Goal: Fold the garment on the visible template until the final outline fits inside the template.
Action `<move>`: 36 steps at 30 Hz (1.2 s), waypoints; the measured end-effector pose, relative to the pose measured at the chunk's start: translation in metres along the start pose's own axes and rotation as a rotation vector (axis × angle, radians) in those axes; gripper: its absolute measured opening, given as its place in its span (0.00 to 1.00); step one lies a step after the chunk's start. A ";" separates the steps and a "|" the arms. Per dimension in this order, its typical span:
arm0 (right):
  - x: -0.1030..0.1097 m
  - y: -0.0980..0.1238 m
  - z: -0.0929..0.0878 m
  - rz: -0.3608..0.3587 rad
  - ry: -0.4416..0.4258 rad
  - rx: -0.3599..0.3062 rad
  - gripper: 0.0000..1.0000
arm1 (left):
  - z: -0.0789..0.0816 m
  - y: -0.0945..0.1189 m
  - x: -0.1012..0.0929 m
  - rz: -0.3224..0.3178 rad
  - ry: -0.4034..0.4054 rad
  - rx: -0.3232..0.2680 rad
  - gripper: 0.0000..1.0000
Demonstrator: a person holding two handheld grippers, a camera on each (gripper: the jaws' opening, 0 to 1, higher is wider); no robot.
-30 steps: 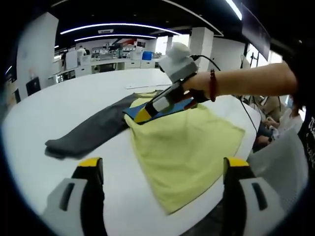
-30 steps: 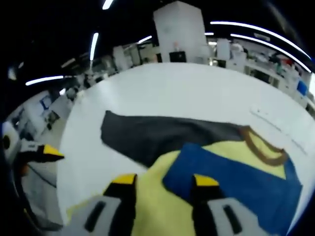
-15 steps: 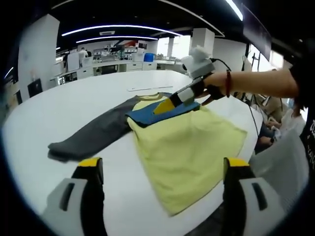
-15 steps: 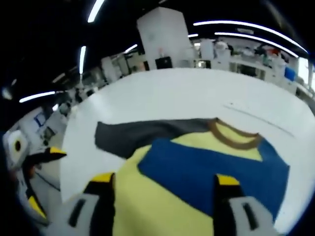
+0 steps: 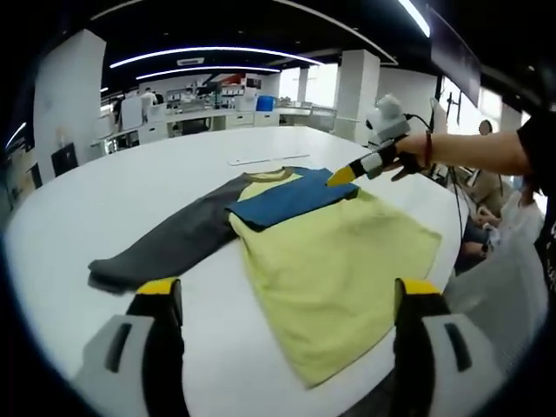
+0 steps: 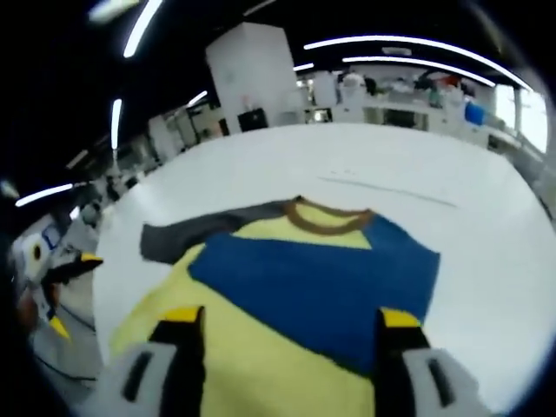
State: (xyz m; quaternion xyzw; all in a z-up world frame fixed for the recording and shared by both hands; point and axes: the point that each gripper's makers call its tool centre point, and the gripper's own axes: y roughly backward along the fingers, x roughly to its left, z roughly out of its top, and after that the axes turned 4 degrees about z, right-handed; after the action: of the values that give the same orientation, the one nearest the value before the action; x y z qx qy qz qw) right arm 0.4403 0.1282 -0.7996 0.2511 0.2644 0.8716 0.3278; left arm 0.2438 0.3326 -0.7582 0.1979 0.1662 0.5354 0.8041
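Shirt (image 5: pixel 334 261) spread flat across centre of left gripper view, on white table (image 5: pixel 130 187): yellow body, blue sleeve (image 5: pixel 291 198) folded across chest, grey sleeve (image 5: pixel 169 239) stretched toward lower left, brown collar (image 5: pixel 268 175) at top. No template outline discernible under cloth. Left gripper (image 5: pixel 291 300) at bottom of frame, jaws spread wide, empty, above lower hem. Right gripper (image 5: pixel 347 174) at upper right of same view, held by a hand (image 5: pixel 408 156), hanging just above blue sleeve, touching nothing. From right gripper view, right gripper (image 6: pixel 287 317) jaws parted, empty, over blue sleeve (image 6: pixel 321 282) and yellow body.

Likely risks: lower right hem lying close to table edge, so a careless pull may drag cloth overboard. Grey sleeve left outstretched keeps outline too wide. Pinching two layers at once may undo the blue fold. Uneven lift may bunch fabric.
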 end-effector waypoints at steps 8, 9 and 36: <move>-0.039 0.029 -0.014 -0.069 -0.014 0.008 0.65 | 0.002 -0.001 -0.002 0.007 -0.011 -0.008 0.99; -0.042 0.032 -0.016 -0.074 -0.012 0.009 0.63 | 0.002 -0.001 -0.003 0.006 -0.010 -0.009 0.99; -0.083 0.044 -0.057 -0.103 -0.086 0.038 0.17 | 0.005 -0.005 -0.004 0.007 -0.030 0.007 0.95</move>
State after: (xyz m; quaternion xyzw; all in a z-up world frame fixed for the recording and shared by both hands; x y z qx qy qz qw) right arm 0.4408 0.0243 -0.8362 0.2805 0.2793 0.8367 0.3784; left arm 0.2491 0.3266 -0.7564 0.2093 0.1553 0.5345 0.8040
